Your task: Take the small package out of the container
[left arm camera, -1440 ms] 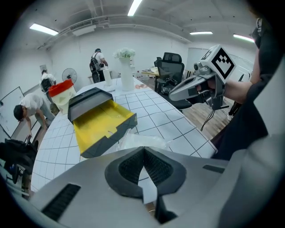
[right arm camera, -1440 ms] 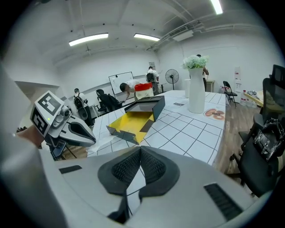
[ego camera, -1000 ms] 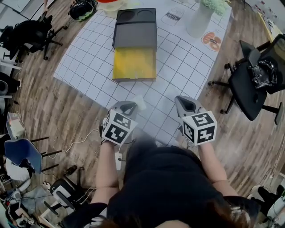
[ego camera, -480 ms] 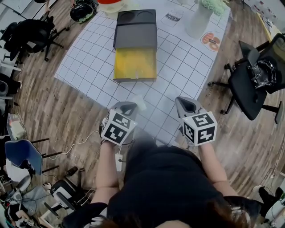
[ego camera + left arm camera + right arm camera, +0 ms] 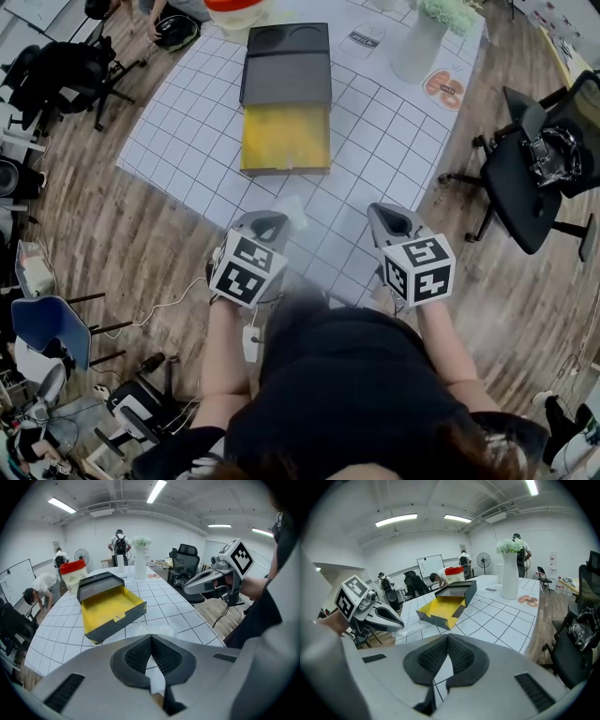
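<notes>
An open box with a yellow inside and a grey lid lies on the white gridded table; it also shows in the left gripper view and the right gripper view. My left gripper hovers near the table's front edge, short of the box. Its jaws are shut on a small clear package, whose thin film pokes out past the pads. My right gripper is level with it to the right, shut with nothing between the pads.
A white vase with flowers stands at the table's far right, a red-lidded tub at the far edge. A black office chair stands right of the table, more chairs on the left. People are in the background.
</notes>
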Motion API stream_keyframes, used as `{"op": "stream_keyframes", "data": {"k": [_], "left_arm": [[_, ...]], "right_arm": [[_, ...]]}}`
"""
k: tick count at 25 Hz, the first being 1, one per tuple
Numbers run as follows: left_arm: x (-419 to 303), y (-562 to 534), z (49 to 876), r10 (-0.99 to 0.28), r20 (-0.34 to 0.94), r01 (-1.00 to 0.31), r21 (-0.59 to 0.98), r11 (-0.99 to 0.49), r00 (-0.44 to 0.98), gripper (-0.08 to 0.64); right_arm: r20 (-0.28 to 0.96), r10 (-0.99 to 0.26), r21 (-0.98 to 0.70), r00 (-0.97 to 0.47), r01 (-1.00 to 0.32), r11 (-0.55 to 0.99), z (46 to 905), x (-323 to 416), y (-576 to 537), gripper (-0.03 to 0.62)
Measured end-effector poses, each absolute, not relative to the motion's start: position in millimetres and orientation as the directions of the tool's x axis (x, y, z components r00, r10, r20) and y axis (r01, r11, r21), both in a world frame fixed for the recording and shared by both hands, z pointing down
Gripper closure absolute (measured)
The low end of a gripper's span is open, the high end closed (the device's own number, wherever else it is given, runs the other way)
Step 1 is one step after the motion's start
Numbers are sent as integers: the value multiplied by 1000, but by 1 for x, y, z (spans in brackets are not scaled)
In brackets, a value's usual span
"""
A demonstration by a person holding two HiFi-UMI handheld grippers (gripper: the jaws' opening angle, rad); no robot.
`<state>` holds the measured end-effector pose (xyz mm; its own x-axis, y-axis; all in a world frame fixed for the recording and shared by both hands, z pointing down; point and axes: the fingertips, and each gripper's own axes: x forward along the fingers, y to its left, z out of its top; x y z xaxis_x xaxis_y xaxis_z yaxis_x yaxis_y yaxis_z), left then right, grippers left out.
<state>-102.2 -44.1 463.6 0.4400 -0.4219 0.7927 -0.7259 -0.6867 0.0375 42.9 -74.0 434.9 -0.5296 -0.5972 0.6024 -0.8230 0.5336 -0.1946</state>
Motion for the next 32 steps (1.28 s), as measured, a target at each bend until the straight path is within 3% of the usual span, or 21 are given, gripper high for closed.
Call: {"op": "stream_keyframes", "data": {"k": [32], "left_arm": [[-94,-61,452,-449,786,-748,27,-663,426,535]], "right_arm": [[582,-599,-212,-550,-814,541,432,55,-83,577]]}}
